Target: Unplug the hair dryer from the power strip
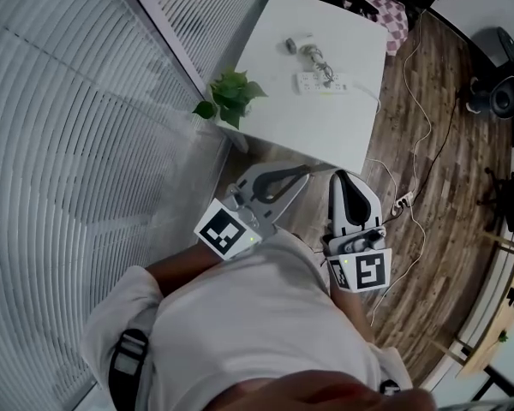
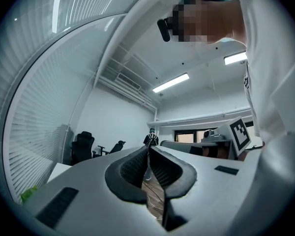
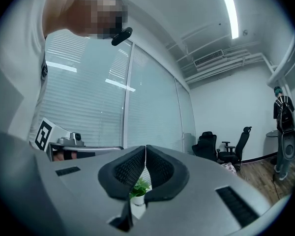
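A white power strip lies on the white table in the head view. Just beyond it is the small grey-white hair dryer; its bundled cord runs to the strip. Both grippers are held near my body, short of the table's near edge and well away from the strip. My left gripper is shut and empty; in the left gripper view its jaws meet at the tips. My right gripper is shut on nothing too, with its pads closed together.
A potted plant stands at the table's near left corner and shows between the right jaws. White blinds fill the left. Thin cables and a floor socket lie on the wooden floor at right. Office chairs and a standing person are farther off.
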Demonstrator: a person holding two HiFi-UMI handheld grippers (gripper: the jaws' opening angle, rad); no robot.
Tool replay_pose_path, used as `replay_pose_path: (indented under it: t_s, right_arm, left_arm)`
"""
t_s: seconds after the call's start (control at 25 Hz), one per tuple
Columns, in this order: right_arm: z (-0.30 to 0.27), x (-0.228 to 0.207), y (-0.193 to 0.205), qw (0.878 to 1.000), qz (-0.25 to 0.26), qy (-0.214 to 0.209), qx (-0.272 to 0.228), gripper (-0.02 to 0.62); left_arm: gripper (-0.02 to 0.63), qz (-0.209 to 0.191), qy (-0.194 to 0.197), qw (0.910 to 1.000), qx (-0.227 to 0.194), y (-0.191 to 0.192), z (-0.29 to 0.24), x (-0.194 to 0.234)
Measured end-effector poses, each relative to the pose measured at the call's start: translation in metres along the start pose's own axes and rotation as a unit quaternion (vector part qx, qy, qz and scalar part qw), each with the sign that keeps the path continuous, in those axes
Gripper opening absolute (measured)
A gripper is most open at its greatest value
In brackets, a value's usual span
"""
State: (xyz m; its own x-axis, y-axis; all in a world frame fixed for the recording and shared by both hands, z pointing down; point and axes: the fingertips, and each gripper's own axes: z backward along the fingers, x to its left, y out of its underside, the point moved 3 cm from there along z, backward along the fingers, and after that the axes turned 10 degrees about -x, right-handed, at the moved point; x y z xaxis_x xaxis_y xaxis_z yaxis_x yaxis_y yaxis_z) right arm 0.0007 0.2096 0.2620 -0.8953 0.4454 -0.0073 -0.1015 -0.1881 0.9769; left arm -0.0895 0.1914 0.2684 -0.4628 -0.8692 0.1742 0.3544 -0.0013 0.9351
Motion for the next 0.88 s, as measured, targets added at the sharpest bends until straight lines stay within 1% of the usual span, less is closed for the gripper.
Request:
replay_pose_path:
  t_s: [0.28,0.48,0.88]
  right_arm:
    - [-0.031,-0.008,0.017,1.000,-0.004,0.014,0.010,0.032]
    - [-0.042,-0.017,0.019,1.000,-0.004,0.018,0.014,0.032]
    - [-0.056,-0.043,0.031,1.000,0.001,0.020,0.017,0.032]
  left_arm:
    - [0.041,0.011,0.006,0.9999,0.008,0.006,-0.009,0.038]
    - [0.041,0.015,0.006,0.9999,0.006,0.005,-0.019,0.050]
    - [0.041,0.010,0.003,0.9999,0.008,0.015,-0.041,0.065]
